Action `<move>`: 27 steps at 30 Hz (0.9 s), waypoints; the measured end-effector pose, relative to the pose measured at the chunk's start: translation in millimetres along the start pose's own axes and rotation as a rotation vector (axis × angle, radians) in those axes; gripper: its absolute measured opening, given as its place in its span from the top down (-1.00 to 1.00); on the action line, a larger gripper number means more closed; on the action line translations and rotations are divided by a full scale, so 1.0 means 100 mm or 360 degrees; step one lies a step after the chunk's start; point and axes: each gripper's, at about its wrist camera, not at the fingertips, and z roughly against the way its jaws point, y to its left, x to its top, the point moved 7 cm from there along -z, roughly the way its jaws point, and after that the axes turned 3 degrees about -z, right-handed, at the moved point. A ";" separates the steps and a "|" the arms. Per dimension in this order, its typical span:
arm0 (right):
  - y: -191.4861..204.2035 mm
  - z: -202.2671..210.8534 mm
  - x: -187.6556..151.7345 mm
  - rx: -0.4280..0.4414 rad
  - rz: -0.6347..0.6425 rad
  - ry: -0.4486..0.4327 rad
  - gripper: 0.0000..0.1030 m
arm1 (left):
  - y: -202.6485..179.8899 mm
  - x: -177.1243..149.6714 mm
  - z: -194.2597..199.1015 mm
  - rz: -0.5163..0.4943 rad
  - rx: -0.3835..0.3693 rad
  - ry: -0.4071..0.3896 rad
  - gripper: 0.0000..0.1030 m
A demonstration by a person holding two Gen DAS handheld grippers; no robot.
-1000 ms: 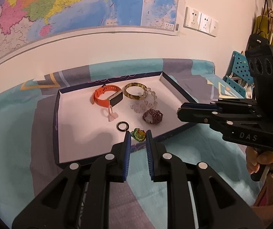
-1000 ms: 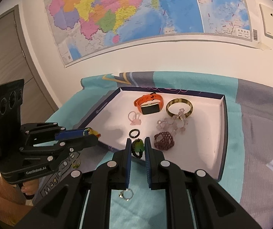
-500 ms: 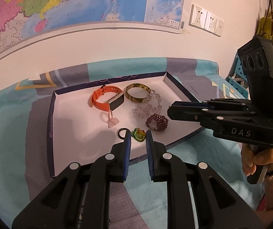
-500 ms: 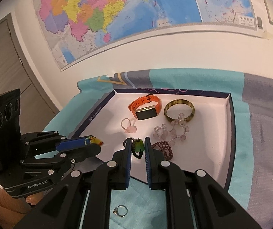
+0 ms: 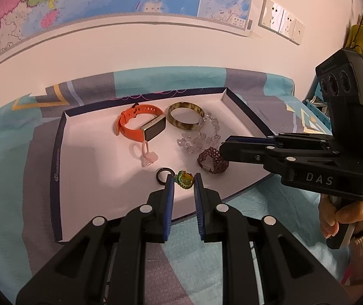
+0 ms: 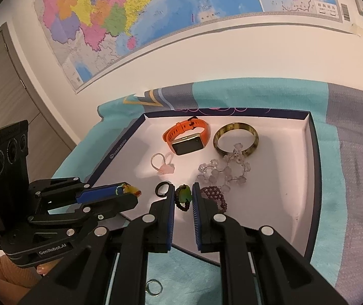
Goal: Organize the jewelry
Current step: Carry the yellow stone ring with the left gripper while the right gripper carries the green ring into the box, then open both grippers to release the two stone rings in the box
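Since a second ago both grippers have moved in over the tray (image 5: 59, 167). The right gripper (image 6: 183, 190) was then well right of the maroon bracelet (image 5: 212, 162); now its tip is just beside that bracelet, over the tray's right part. The left gripper (image 5: 183, 178) has come up to the tray's near left edge, its tip near the black ring (image 5: 161, 175). The silver ring (image 6: 154, 288), lying on the cloth (image 5: 3, 178) outside the tray's near edge, has slid lower in the right wrist view. Neither grip has changed. The left jaws stand a narrow gap apart, pinching a yellow ring (image 5: 186, 179) with green beads at their tips; it is held above the tray's near edge, between the black ring and the maroon bracelet as seen along the fingers. The right jaws are equally narrow and pinch a green ring (image 6: 183, 195), whose dark bead loop hangs down between the pads, above the tray's near middle. The rest lies in the tray: an orange watch (image 5: 141, 127) far left, a bangle (image 5: 185, 118) just right of it, a clear bead bracelet (image 5: 199, 137) touching the bangle's near side, and a pink ring (image 5: 146, 153) near the watch.
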 end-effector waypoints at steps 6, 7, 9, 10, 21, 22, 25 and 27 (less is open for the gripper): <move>-0.04 -0.07 -0.01 -0.0009 -0.0011 0.0020 0.77 | 0.02 0.00 -0.06 0.0016 0.0002 0.0021 0.69; -0.04 -0.08 -0.01 -0.0010 -0.0012 0.0024 0.77 | 0.02 -0.01 -0.07 0.0017 0.0002 0.0023 0.69; -0.05 -0.11 -0.03 -0.0012 -0.0012 0.0033 0.77 | 0.02 -0.01 -0.09 0.0020 0.0004 0.0030 0.69; -0.05 -0.12 -0.03 -0.0013 -0.0013 0.0036 0.77 | 0.02 -0.01 -0.10 0.0023 0.0003 0.0033 0.69; -0.05 -0.20 -0.03 -0.0039 -0.0006 0.0059 0.77 | 0.03 -0.03 -0.19 0.0042 0.0005 0.0063 0.68; -0.04 -0.20 -0.03 -0.0045 -0.0001 0.0060 0.77 | 0.03 -0.03 -0.20 0.0043 0.0007 0.0065 0.68; -0.04 -0.21 -0.03 -0.0059 0.0006 0.0064 0.76 | 0.03 -0.04 -0.22 0.0048 0.0006 0.0076 0.68; -0.05 -0.22 -0.03 -0.0063 0.0007 0.0067 0.77 | 0.04 -0.04 -0.23 0.0060 -0.0012 0.0087 0.68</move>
